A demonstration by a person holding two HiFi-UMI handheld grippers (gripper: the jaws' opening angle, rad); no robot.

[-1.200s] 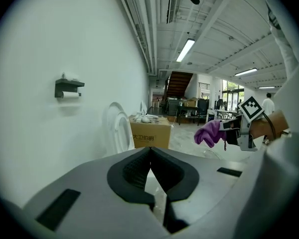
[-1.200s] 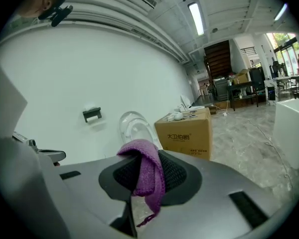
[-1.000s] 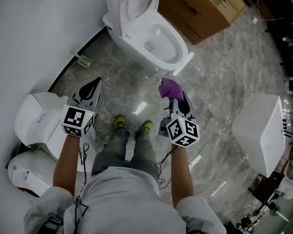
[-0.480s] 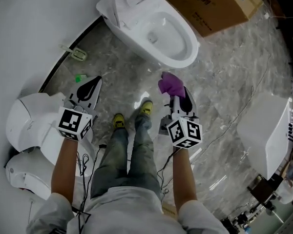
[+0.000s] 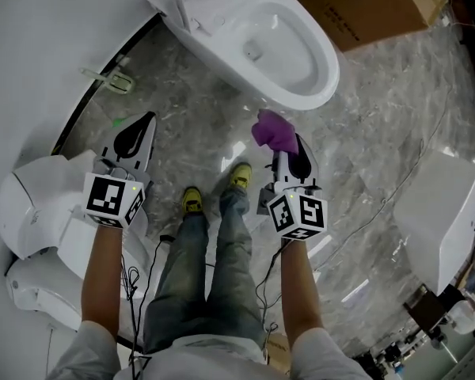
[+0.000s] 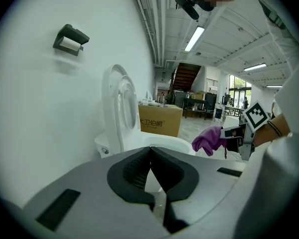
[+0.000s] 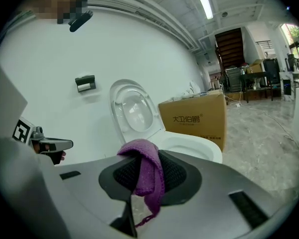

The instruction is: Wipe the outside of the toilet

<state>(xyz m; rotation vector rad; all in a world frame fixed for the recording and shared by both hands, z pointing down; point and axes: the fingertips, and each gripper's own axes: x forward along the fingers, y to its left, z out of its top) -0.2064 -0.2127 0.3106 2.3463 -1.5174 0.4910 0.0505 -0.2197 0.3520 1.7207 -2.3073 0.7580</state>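
Note:
A white toilet [image 5: 261, 42] with its lid raised stands on the marble floor ahead of me; its bowl [image 7: 189, 143] and lid [image 6: 118, 108] show in both gripper views. My right gripper [image 5: 279, 137] is shut on a purple cloth [image 5: 271, 131], held just short of the bowl's front rim. The cloth [image 7: 147, 171] drapes over the closed jaws in the right gripper view. My left gripper [image 5: 139, 121] hovers to the left of the toilet with its jaws shut and nothing in them [image 6: 150, 153].
A brown cardboard box [image 5: 372, 2] sits right of the toilet. White toilet parts [image 5: 32, 204] lie by the wall at the left, another white unit [image 5: 439, 204] at the right. A small green object [image 5: 119, 81] lies on the floor. My feet [image 5: 214, 188] stand between the grippers.
I have stepped forward, so the toilet sits closer and lower in view. Both grippers came nearer to it, the right still holding the purple cloth.

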